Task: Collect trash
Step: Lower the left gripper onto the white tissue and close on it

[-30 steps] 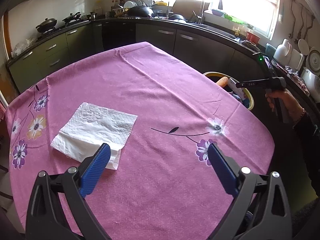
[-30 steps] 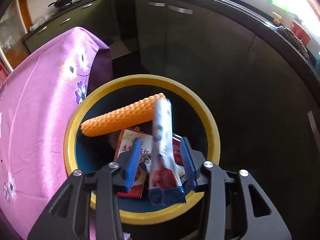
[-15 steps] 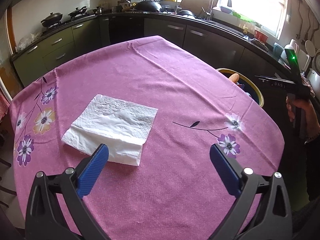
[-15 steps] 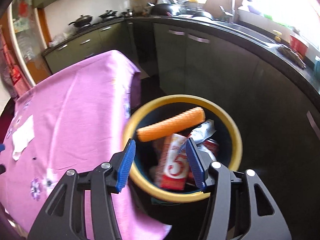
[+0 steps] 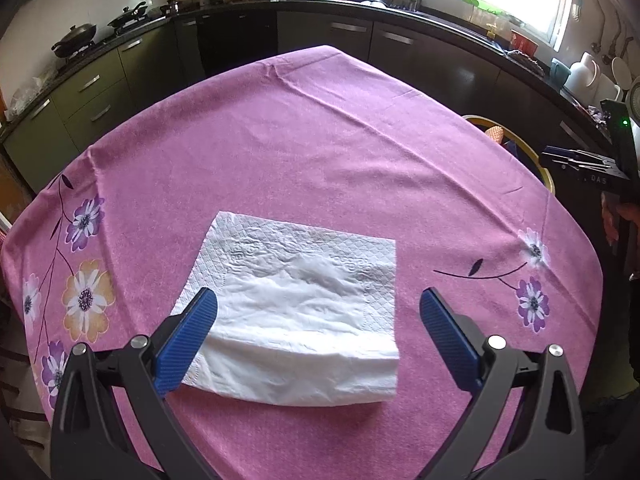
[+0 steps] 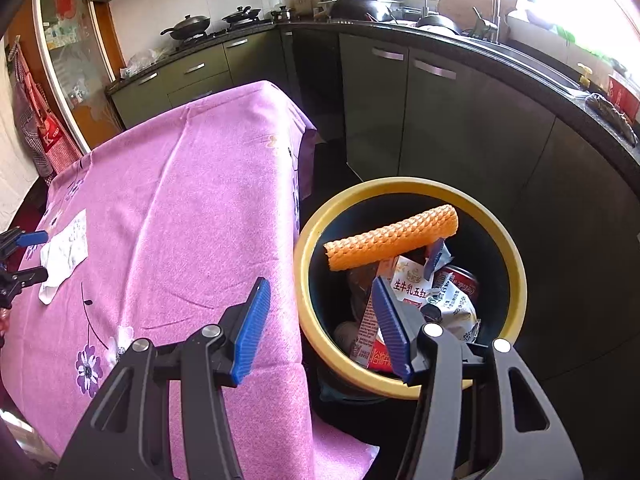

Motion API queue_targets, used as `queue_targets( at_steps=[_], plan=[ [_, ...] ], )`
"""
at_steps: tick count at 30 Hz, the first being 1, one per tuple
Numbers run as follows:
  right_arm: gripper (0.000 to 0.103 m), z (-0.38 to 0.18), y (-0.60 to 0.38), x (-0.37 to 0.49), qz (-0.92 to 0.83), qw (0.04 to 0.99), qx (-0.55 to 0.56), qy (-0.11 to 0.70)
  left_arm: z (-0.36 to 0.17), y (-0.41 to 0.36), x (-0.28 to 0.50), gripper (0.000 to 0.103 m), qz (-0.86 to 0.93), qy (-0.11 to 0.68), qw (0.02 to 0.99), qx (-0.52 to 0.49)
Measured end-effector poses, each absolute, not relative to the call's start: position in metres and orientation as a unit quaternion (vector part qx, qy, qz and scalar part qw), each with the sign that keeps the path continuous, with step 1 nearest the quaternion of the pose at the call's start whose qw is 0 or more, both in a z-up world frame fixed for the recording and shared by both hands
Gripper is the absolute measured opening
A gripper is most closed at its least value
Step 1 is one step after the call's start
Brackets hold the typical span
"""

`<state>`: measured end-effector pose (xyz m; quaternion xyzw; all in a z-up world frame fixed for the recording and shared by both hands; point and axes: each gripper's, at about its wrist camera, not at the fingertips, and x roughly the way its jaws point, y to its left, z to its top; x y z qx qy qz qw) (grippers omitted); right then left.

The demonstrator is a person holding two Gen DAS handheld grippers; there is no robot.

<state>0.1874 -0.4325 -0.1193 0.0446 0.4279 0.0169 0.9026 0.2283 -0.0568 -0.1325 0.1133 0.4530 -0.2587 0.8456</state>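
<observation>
Left gripper (image 5: 318, 306) gaped wide, empty, over white napkin (image 5: 296, 312) on pink tablecloth (image 5: 320, 152). Only right view showed bin (image 6: 516, 276) contents: orange roll (image 6: 390, 236), wrappers. Right gripper (image 6: 320, 324) apart, empty.

The surface (image 5: 320, 140) wears a pink-purple cloth printed with purple, white and orange flowers on thin dark stems. On it lies a white napkin (image 5: 296, 312), embossed with a fine diamond pattern. Beside the surface, the bin (image 6: 516, 264) has a yellow rim and dark inside, holding an orange honeycomb-textured roll (image 6: 392, 236) and red-and-white wrappers (image 6: 412, 284).
</observation>
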Motion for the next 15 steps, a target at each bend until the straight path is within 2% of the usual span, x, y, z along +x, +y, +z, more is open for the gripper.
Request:
queue_targets(
  at_steps=[15],
  plan=[
    [0.053,-0.121,-0.436,0.192,0.022,0.900,0.050,0.433,-0.152,-0.053,0.254,0.096,-0.268,0.483,0.825,0.122]
  ],
)
